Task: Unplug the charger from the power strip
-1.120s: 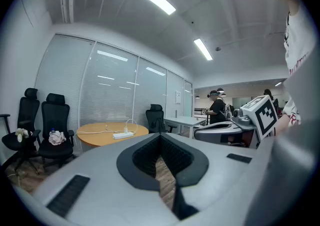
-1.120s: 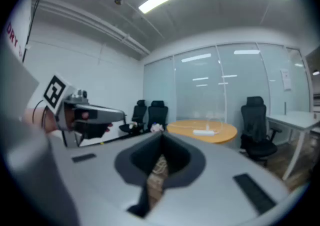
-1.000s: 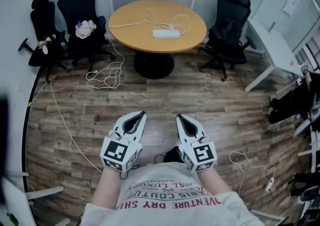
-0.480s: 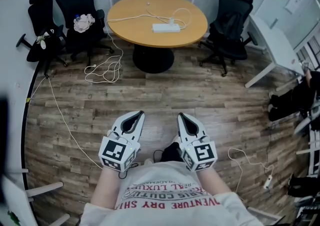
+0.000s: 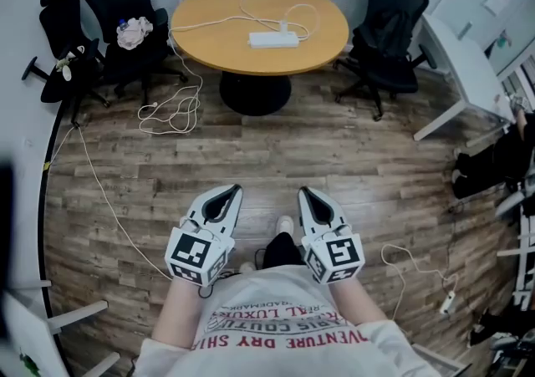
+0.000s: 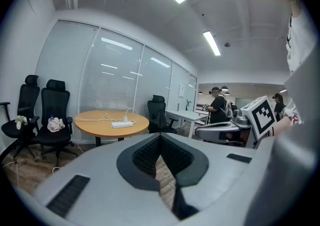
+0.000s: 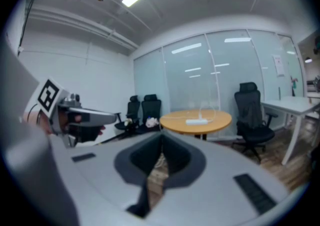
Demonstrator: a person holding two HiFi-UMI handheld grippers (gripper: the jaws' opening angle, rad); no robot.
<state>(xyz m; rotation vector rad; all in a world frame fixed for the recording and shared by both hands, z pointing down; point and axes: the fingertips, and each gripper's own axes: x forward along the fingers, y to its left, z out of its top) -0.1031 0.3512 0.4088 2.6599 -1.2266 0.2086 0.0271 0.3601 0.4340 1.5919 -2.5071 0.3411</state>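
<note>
Left gripper view first: how do the left gripper [image 6: 160, 137] jaws stand?

Pressed together, ribbed pads meeting, nothing between them. The right gripper [image 7: 162, 139] reads the same in its own view: closed and empty. In the head view both are held low, side by side, just in front of the person's shirt [image 5: 284, 317].

And the charger?

Well away. The charger [image 5: 283, 28] stands plugged into the white power strip [image 5: 272, 39], which lies on the round wooden table [image 5: 205, 48] across the room. Its white cable [image 5: 308, 17] loops over the tabletop. A broad stretch of wood floor [image 5: 334, 150] lies between the table and both grippers.

So the step in hand is the approach?

I'd judge so; the strip looks untouched. Come up to the open near side of the table, between the black office chair [image 5: 386, 28] on the right and the loose cord [image 5: 171, 112] coiled on the floor at the left, so no foot snags it.

And on arrival?

Spread both sets of jaws beforehand. One gripper should pin the strip flat, since it looks light and would likely lift with the plug. The other should pinch the charger's body, not its cable, and pull straight out of the socket.
</note>
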